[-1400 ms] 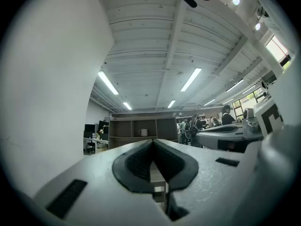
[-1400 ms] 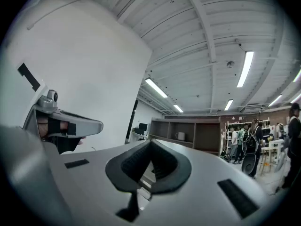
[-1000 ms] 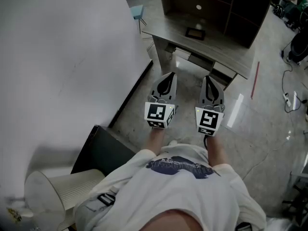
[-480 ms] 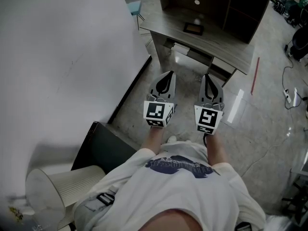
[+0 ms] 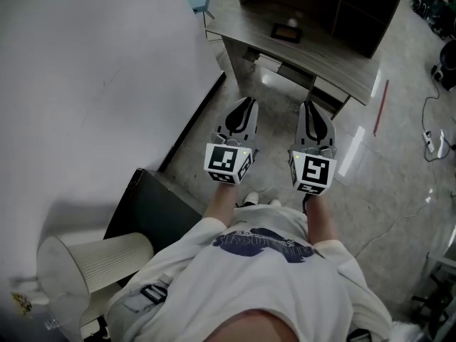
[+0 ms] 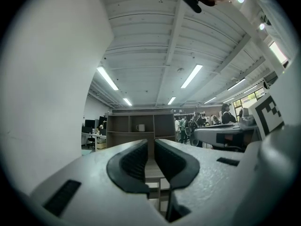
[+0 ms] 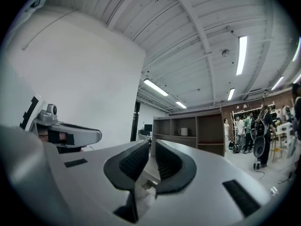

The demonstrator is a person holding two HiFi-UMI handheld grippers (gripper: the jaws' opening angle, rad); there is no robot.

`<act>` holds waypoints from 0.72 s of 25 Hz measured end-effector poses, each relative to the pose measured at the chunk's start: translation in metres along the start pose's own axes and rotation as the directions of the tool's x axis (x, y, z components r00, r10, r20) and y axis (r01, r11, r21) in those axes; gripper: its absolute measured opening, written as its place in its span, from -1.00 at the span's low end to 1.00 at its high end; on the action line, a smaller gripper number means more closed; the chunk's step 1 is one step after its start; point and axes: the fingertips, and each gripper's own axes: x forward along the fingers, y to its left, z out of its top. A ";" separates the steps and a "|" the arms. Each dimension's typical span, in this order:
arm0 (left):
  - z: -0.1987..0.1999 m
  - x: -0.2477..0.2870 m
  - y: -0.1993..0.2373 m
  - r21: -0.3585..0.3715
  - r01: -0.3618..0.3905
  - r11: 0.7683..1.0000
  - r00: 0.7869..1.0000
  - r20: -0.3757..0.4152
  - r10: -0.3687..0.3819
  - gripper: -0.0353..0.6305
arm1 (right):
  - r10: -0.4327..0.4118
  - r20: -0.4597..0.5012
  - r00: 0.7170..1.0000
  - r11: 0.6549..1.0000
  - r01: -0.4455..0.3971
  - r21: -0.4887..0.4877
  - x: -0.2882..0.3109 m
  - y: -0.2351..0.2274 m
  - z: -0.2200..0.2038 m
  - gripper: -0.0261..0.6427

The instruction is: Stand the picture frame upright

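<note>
- Left gripper (image 5: 244, 107): carried level, aimed towards the desk (image 5: 324, 64). Jaws have just been eased apart to a slit, with nothing between.
- Picture frame (image 5: 286, 32): laid flat near the desk's rear edge, well apart from both grippers.
- Right gripper (image 5: 313, 111): pads all but pressed together, empty, presumably kept so for the approach.

Both hands are creeping forward. In the head view the left gripper (image 5: 246, 105) has slid up and a touch to the left. Its jaws have just been easing open to a slim gap, with nothing between them. The right gripper (image 5: 312, 107) has edged up alongside it. The desk (image 5: 335, 70) and the picture frame (image 5: 286, 32) lying on it have drifted toward the top edge of the head view. More of the person's shoes (image 5: 249, 199) now shows just below the grippers.
</note>
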 end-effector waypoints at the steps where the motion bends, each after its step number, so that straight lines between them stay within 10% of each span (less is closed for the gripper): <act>1: 0.001 0.001 -0.002 -0.002 0.002 1.000 1.000 0.002 -0.002 -0.79 | 0.014 0.002 1.000 1.000 -0.014 0.006 0.000 -0.003 0.000 -0.79; 6: -0.001 0.004 -0.001 -0.009 -0.012 1.000 1.000 -0.012 0.012 -0.46 | 0.023 -0.004 1.000 1.000 -0.023 0.014 0.004 -0.020 -0.005 -0.52; 18: -0.023 0.042 0.044 -0.010 -0.033 0.999 0.998 -0.055 0.033 -0.43 | -0.009 -0.044 0.999 0.999 0.011 0.032 0.051 -0.033 -0.029 -0.46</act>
